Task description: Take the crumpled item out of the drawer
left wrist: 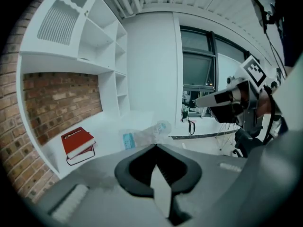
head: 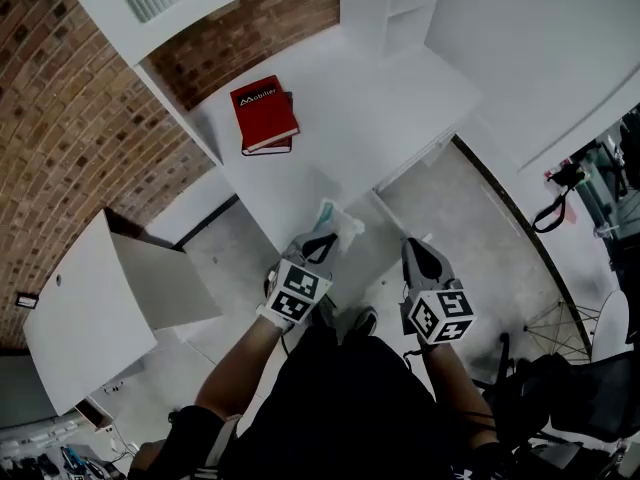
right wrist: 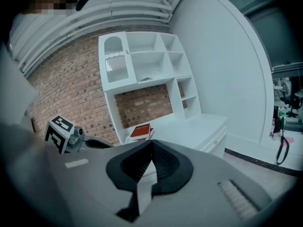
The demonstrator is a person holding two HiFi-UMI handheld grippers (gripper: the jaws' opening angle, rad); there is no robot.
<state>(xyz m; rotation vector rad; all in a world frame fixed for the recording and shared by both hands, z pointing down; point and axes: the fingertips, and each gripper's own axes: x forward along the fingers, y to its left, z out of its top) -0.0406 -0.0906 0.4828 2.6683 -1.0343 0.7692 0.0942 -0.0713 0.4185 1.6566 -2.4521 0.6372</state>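
Observation:
A crumpled clear plastic bottle (head: 338,219) with a blue label lies on the white desk (head: 300,173) at its front edge; in the left gripper view the bottle (left wrist: 144,135) rests just beyond the jaw tips. My left gripper (head: 322,238) hovers right before it, jaws shut with nothing between them (left wrist: 154,146). My right gripper (head: 412,250) hangs to the right, off the desk over the floor, jaws shut and empty (right wrist: 151,143). The desk's drawer front (right wrist: 215,141) with a small knob looks closed.
A red book (head: 264,115) lies on another at the desk's back left. White shelving (right wrist: 142,60) stands on a brick wall (head: 60,118). A white cabinet door (head: 90,308) stands open at the left. A black chair (head: 590,388) sits at the lower right.

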